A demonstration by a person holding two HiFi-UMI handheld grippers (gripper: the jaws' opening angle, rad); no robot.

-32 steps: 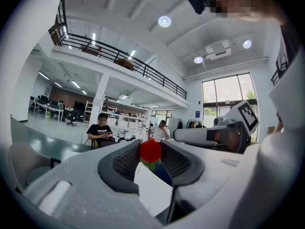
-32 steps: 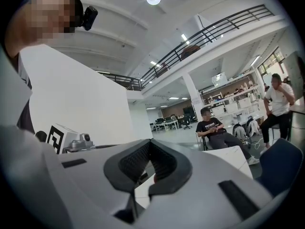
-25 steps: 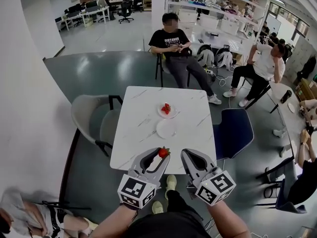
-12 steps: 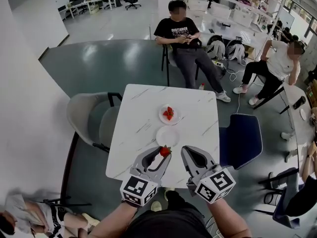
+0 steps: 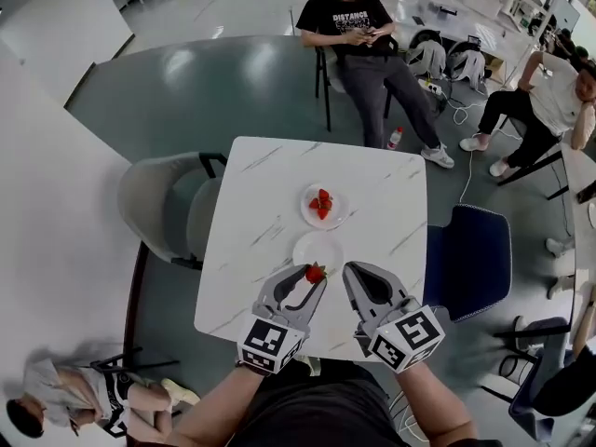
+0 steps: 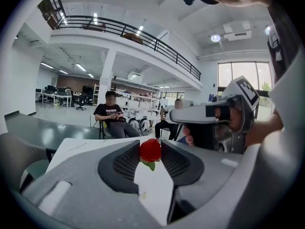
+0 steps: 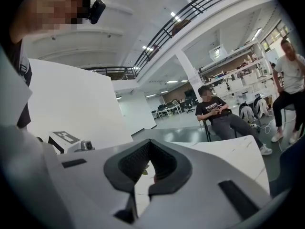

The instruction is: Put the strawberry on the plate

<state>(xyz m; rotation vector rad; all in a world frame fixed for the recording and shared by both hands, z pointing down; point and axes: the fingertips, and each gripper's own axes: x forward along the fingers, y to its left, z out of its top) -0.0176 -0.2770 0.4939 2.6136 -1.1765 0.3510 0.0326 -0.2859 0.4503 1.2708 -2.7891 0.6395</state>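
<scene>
fingers (image 6: 125, 162) of the left gripper (image 5: 313, 283) were pinching a small red strawberry (image 6: 150, 150) between their dark ribbed pads, with its green leaves hanging just below the pinch. in the head view that gripper was held above the near edge of the white marble-patterned square worktop (image 5: 261, 212), and the berry sat at its tips, just short of the empty round white plate (image 5: 318, 250). a second round white plate (image 5: 307, 214), a little farther along the worktop, held a few red strawberries of its own. to the right, the right gripper (image 5: 350, 272) was beside the left one, its fingers pressed together at the tips with nothing between them.

judging from this, the pick-up was done and the carry was well along: the fruit was secured, lifted clear of the surface and brought close to the nearer plate. what remained seemed to be the last bit of travel forward until the berry was over a plate, a lowering, and the opening of the left fingers. which of the two plates was meant could not be told from the views; the empty one was the closer.
</scene>
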